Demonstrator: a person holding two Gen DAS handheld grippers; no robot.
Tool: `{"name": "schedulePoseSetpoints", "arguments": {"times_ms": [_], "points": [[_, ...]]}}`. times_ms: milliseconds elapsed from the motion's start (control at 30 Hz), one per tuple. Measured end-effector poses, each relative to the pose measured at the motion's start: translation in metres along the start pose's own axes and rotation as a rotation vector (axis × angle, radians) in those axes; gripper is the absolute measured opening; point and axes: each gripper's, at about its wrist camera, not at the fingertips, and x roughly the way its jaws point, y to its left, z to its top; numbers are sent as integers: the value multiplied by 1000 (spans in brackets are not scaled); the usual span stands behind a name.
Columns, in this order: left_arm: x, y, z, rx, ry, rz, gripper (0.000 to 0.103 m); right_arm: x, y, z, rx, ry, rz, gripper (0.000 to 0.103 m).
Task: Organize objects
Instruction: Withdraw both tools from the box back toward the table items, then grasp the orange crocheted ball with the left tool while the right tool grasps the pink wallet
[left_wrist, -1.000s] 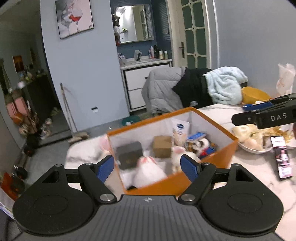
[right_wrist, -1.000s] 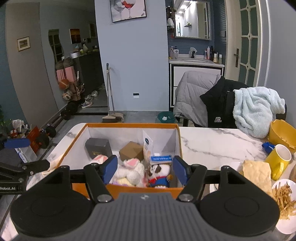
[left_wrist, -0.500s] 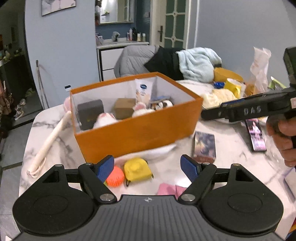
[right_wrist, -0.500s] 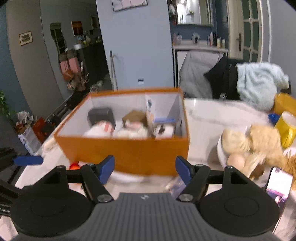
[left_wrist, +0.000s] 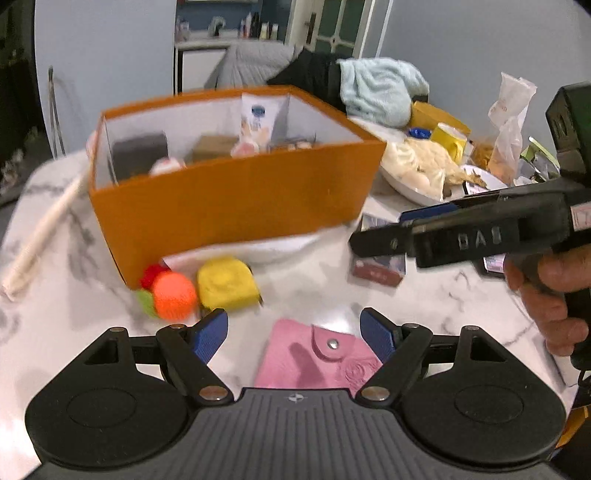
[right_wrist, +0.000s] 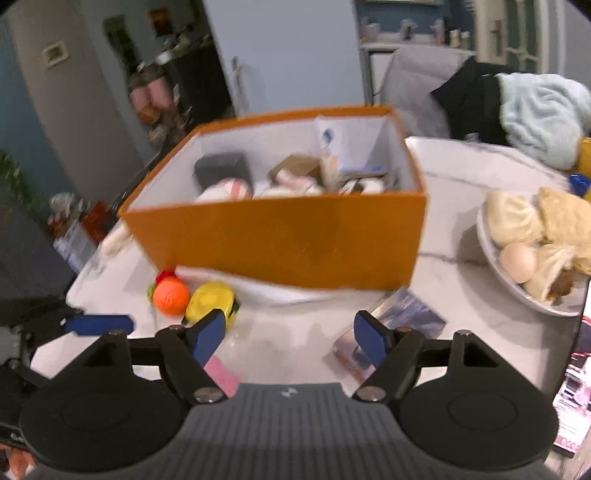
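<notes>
An orange box (left_wrist: 236, 206) holding several small items stands on the marble table; it also shows in the right wrist view (right_wrist: 288, 240). In front of it lie an orange knitted ball (left_wrist: 173, 295), a yellow tape measure (left_wrist: 225, 284), a pink snap wallet (left_wrist: 317, 358) and a small card pack (left_wrist: 380, 264). My left gripper (left_wrist: 293, 334) is open and empty just above the wallet. My right gripper (right_wrist: 290, 336) is open and empty, above the table between the tape measure (right_wrist: 212, 301) and the card pack (right_wrist: 399, 325). The ball (right_wrist: 170, 295) lies to its left.
A white bowl of plush toys (right_wrist: 535, 236) sits to the right of the box. A phone (right_wrist: 576, 384) lies at the right edge. A yellow mug (left_wrist: 448, 138), bags and a blue towel (left_wrist: 376, 88) crowd the far right. A cream stick (left_wrist: 40, 229) lies left.
Both grippers have pulled back from above the box and dropped low over the table in front of it. The ball, tape measure, wallet and card pack came into view. Both stay open.
</notes>
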Motion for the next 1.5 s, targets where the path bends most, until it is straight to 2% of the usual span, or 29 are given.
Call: {"name": "schedulePoseSetpoints", "arguments": {"times_ms": [100, 233, 400, 500, 667, 733, 833, 1033, 1200, 1367, 1433, 1500], "points": [[9, 4, -4, -23, 59, 0, 93, 11, 6, -7, -61, 65, 49, 78], [20, 11, -11, 15, 169, 77, 93, 23, 22, -21, -179, 124, 83, 79], [14, 24, -17, 134, 194, 155, 93, 32, 32, -28, -272, 138, 111, 80], [10, 45, -16, 76, 211, 166, 93, 39, 38, -32, -311, 164, 155, 81], [5, 77, -11, -34, 196, 199, 93, 52, 69, -55, -522, 204, 214, 91], [4, 86, -10, -83, 176, 198, 93, 56, 82, -66, -602, 200, 191, 97], [3, 95, -8, -148, 131, 183, 93, 60, 93, -73, -680, 183, 163, 98], [10, 104, 1, -223, 53, 190, 93, 63, 89, -71, -681, 179, 158, 94], [23, 108, 6, -298, 42, 172, 93, 66, 75, -69, -642, 182, 169, 95], [35, 101, 8, -277, 41, 196, 93, 68, 62, -64, -594, 242, 211, 94], [39, 99, 8, -255, 40, 220, 93, 64, 64, -64, -618, 252, 225, 84], [41, 99, 8, -248, 32, 231, 94, 62, 67, -65, -634, 280, 226, 84]]}}
